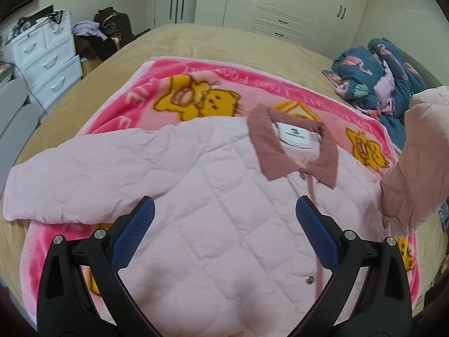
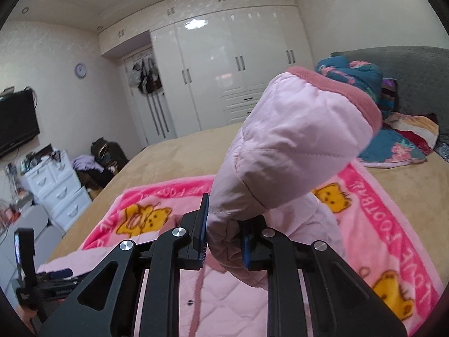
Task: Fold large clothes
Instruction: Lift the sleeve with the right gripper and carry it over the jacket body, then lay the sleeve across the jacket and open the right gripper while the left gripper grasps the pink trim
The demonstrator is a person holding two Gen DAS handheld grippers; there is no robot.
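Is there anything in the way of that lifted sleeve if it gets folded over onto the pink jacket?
Nothing visible is. The right gripper is shut on the sleeve, held up over the jacket. The jacket's front lies bare; only the open left gripper hovers over its lower part.

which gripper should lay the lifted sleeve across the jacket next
Right. The right gripper is already shut on the lifted sleeve, while the left gripper hovers open and empty over the jacket.

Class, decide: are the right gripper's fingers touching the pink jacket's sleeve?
Touching. The right wrist view shows the right gripper with its fingers pinched on the jacket sleeve, lifting it.
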